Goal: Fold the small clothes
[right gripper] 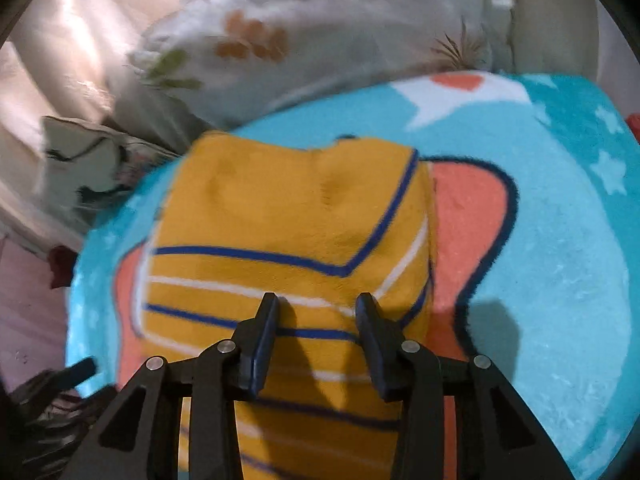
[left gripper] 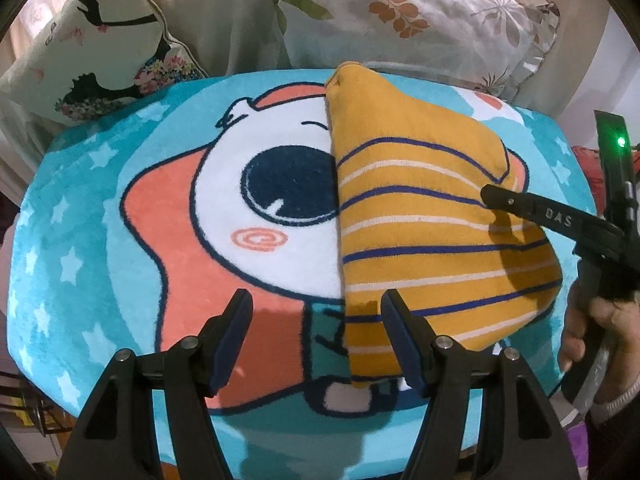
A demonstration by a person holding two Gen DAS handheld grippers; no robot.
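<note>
Two pillows, a floral one [left gripper: 400, 20] and a dancer-print one [left gripper: 92, 52], crowded the far edge of the cartoon mat [left gripper: 120, 240]. The folded mustard striped garment [left gripper: 420, 240] lay on the mat's right half, long axis running near to far, narrowing toward the pillows. Your left claw [left gripper: 316, 340] stood wide and empty at its near edge; your right claw [right gripper: 316, 340] hovered half-open over it, gripping nothing.

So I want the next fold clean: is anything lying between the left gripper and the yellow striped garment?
Nothing visible. The open left gripper hangs right at the near edge of the folded yellow striped garment, with only the blue cartoon mat below.
</note>
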